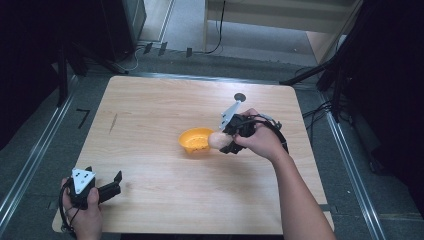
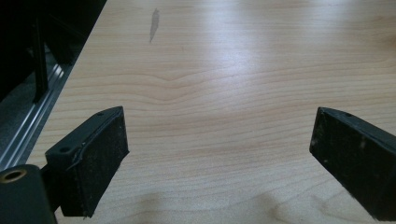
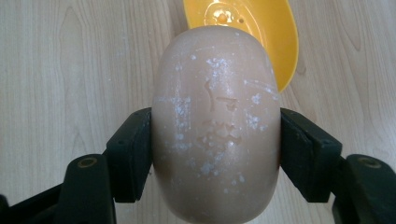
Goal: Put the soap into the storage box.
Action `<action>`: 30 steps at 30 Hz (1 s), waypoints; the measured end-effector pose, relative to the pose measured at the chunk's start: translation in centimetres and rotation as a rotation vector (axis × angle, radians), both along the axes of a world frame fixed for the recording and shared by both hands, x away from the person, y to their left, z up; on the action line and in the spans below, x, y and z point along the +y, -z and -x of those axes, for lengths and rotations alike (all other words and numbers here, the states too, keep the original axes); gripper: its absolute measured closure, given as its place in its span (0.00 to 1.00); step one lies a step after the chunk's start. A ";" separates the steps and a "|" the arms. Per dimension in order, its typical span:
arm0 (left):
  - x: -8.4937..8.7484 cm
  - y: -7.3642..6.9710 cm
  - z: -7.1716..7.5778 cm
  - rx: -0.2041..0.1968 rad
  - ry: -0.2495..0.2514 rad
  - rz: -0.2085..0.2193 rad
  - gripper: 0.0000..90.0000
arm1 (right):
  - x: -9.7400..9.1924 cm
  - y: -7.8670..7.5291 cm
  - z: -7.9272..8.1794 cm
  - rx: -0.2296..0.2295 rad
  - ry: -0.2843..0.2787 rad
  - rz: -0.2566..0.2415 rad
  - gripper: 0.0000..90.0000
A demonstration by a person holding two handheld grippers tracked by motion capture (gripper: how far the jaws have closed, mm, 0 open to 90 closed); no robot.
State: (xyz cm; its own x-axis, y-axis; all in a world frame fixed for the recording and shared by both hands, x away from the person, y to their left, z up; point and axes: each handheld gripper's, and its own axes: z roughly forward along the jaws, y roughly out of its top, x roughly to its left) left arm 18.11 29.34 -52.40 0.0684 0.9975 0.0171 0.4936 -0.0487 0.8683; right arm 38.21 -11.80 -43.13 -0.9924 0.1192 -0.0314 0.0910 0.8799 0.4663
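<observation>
Right hand-held gripper (image 3: 215, 149) clamps a smooth, oval, beige soap bar (image 3: 217, 126) flecked white, at 3 o'clock of a glossy yellow plastic bowl (image 1: 195, 140) mid-bench (image 1: 150, 110), pale wood grain. Left hand-held gripper (image 2: 219, 154) gapes wide, empty, at 7 o'clock.

left gripper (image 1: 116, 181): black plastic body, two blocky black jaws, grey three-cornered plate on top with small dark screw holes at the corners
left gripper pads (image 2: 109, 158): flat, rectangular, matte black, dusted with pale specks; small screw holes along the top edge; brass-coloured ringed hole on the bracket at the lower corner
left cable: thin, black, looped beside the hand
right gripper (image 1: 223, 141): black body, same grey three-cornered plate, tangle of black cables trailing over the hand
right gripper jaws: blocky black brackets, brass-ringed screw holes at the base
forearms: bare, no sleeves in sight
</observation>
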 end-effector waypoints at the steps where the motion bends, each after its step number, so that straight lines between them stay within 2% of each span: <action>1: 0.0 0.0 0.0 -0.001 0.000 0.000 0.05 | 0.1 0.0 -0.1 0.000 -0.006 0.001 0.37; 11: 0.0 0.0 0.0 0.000 0.000 0.007 0.05 | 1.5 -0.6 -1.1 -0.027 -0.047 -0.007 0.37; 20: 0.1 0.0 0.0 -0.002 0.002 0.008 0.05 | 2.5 -0.6 -1.7 -0.012 -0.079 0.013 0.37; 27: 0.1 0.0 0.0 -0.003 0.000 0.017 0.05 | 3.6 -0.1 -2.1 -0.001 -0.082 0.002 0.37; 30: 0.2 0.0 0.0 -0.005 0.001 0.021 0.05 | 4.1 0.1 -2.3 -0.005 -0.093 0.013 0.37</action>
